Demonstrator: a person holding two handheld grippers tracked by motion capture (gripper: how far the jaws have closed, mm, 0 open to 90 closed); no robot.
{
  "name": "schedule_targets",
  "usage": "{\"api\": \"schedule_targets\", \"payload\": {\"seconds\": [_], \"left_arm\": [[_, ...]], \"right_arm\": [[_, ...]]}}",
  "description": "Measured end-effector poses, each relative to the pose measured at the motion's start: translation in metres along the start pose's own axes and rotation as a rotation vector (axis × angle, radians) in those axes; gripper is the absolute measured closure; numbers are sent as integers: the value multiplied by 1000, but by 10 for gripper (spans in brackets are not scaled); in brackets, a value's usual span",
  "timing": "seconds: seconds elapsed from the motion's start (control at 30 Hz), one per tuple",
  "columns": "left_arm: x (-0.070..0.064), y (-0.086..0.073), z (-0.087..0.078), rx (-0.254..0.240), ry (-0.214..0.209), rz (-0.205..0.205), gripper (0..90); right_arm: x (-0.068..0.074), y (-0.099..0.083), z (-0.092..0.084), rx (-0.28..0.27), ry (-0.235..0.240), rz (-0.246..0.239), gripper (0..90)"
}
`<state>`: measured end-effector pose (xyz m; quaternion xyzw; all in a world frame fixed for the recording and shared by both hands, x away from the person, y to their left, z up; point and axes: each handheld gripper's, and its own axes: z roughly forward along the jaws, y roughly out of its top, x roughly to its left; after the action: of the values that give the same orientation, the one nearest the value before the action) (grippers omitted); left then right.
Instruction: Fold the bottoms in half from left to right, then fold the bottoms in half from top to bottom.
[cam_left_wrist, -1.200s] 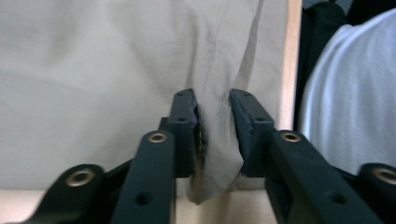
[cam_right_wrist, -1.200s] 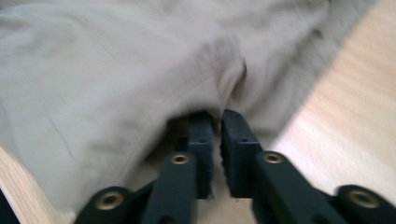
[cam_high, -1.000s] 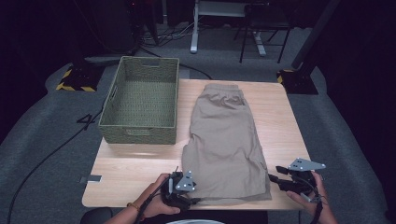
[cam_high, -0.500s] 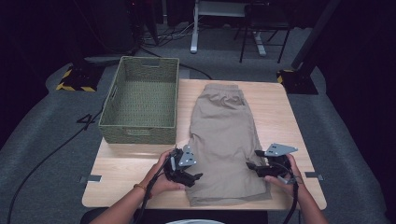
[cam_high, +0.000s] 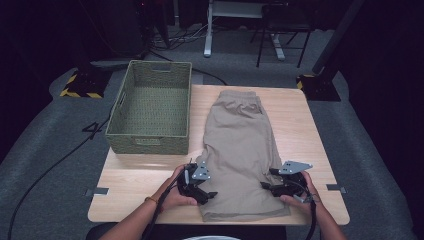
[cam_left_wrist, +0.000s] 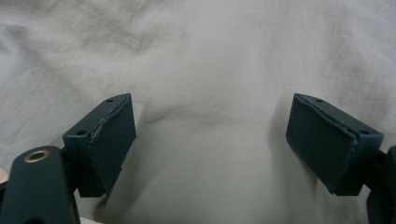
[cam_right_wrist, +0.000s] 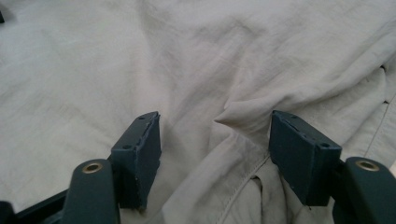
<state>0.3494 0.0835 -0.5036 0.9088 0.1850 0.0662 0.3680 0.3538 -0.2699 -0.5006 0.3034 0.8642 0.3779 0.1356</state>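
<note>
A: Item one, the khaki shorts (cam_high: 241, 150)?
B: Lay flat on the table (cam_high: 310, 125); I had the left gripper (cam_high: 206, 192) at their near left edge and the right gripper (cam_high: 270, 181) at their near right edge.

A: Jaw state?
B: Both released, having just been opening; cloth between the pads (cam_left_wrist: 112, 140), a raised fold by the right gripper's pad (cam_right_wrist: 299, 149), unpinched.

A: Other stock?
B: Woven basket (cam_high: 150, 142), beyond the left gripper.

Bare table (cam_high: 135, 192) lies open at nine o'clock of the shorts (cam_high: 242, 150); the woven basket (cam_high: 152, 107) blocks toward eleven o'clock
</note>
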Motion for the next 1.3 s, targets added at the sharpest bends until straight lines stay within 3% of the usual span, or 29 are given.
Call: {"api": "schedule_targets", "payload": {"seconds": [0.47,0.57,0.67,0.73,0.87,0.97,1.03,1.07,1.13,1.3], "left_arm": [[-18,3,3,-1,-18,26,168],[-21,6,2,26,-10,34,168],[-19,11,0,16,6,52,171],[-12,18,-3,7,21,35,169],[2,34,-2,12,89,32,178],[13,44,3,5,114,30,186],[23,48,10,17,140,13,199],[26,49,12,20,141,-2,206],[33,51,19,33,134,-28,207],[32,49,29,75,119,-37,210]], "right_arm": [[15,-20,-21,0,-5,3,343],[17,-20,-23,14,-8,-2,341],[15,-16,-25,9,-2,-4,342],[9,-9,-28,-31,4,8,344],[-11,15,-30,-53,-88,-5,344],[-32,27,-17,-28,-139,6,352],[-46,31,-6,-21,-151,53,354],[-54,32,1,-18,-151,80,355],[-61,33,9,1,-168,84,363],[-69,28,20,61,-174,106,371]]}}
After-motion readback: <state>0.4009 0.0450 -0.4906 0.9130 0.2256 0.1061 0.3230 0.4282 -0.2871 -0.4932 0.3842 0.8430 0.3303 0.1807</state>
